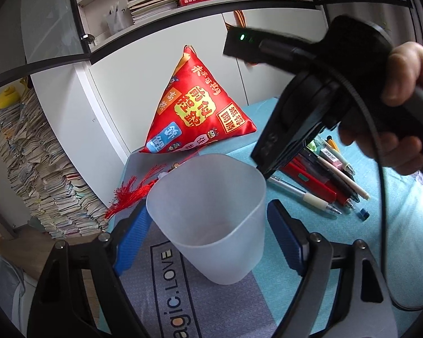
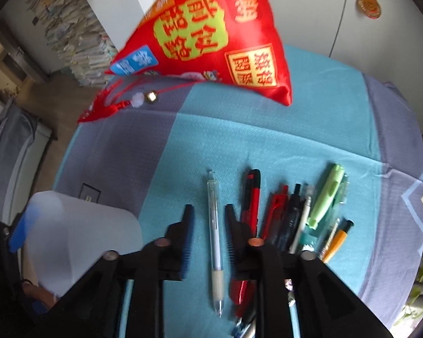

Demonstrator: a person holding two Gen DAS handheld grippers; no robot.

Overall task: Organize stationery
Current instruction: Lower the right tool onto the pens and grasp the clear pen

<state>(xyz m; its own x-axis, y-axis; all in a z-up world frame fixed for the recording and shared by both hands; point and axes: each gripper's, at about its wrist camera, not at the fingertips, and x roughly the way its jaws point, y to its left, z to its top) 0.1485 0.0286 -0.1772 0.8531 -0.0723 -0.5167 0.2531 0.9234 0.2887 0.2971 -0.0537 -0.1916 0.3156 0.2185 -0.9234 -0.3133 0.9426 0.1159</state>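
Left gripper (image 1: 208,225): clenched on translucent cup (image 1: 211,219), held tilted above blue cloth (image 2: 267,140) | Right gripper (image 2: 208,217): released, fingers straddling clear pen (image 2: 215,225) without contact | Pens (image 2: 301,217): lying side by side right of clear pen, near red pouch (image 2: 211,36).

Bright daylight, fisheye warp, slight blur.

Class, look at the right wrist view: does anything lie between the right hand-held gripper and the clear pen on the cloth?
Nothing visible does. The clear pen lies alone between the open fingers of the right hand-held gripper, apart from the other pens.
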